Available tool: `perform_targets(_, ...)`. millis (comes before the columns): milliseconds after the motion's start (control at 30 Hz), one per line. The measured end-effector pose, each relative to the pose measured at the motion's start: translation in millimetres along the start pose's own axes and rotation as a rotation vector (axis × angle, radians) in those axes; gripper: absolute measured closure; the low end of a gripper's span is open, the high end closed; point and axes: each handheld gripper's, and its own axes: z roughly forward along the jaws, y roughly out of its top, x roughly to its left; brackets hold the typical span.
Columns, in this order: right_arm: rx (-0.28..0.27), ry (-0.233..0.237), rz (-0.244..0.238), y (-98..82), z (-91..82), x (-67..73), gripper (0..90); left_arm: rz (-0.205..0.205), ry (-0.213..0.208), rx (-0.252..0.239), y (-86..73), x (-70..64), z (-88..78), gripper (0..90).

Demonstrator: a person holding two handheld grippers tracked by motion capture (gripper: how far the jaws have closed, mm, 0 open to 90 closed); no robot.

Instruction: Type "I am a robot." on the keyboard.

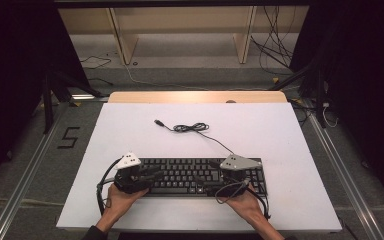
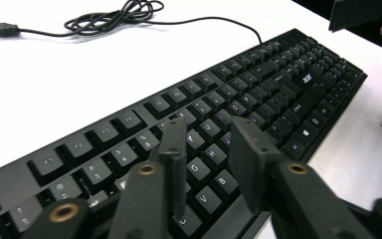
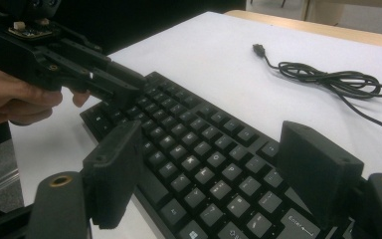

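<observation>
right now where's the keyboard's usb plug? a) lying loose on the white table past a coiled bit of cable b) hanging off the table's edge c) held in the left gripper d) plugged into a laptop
a: the usb plug lies free on the white table, its cable coiled just behind the keyboard, apart from both grippers.

- High view: overhead, facing forward and down, far off.
- Each gripper view: close, low, looking past its jaws.
- Shared: keyboard (image 1: 200, 176) and its coiled cable (image 1: 192, 128).
</observation>
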Motion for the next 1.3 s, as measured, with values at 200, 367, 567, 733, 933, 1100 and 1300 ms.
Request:
perform_targets(200,0.005,0.002,-0.002,-0.2,1.5,0.5,27.2,-0.012,0.003,-0.022,0.9,3.2,-5.4,59.3)
perform_targets(367,0.005,0.002,-0.005,-0.2,2.0,0.7,27.3,-0.02,0.016,-0.036,0.9,5.0,-8.6,53.3)
perform_targets(567,0.005,0.005,-0.006,0.2,2.7,1.4,27.2,-0.034,0.03,-0.061,0.6,6.4,-13.0,42.1)
perform_targets(733,0.009,0.009,-0.008,0.6,4.1,2.5,27.3,-0.041,0.045,-0.085,0.4,7.6,-18.2,36.8)
perform_targets(933,0.02,0.015,-0.009,1.5,8.1,3.7,28.1,-0.054,0.067,-0.098,-1.4,9.3,-23.1,32.3)
perform_targets(1100,0.032,0.016,-0.012,3.9,13.3,4.8,30.2,-0.057,0.077,-0.105,-2.9,9.1,-25.8,29.9)
perform_targets(1300,0.043,0.023,-0.008,8.4,20.2,2.8,34.0,-0.063,0.08,-0.115,-4.5,8.7,-28.2,28.4)
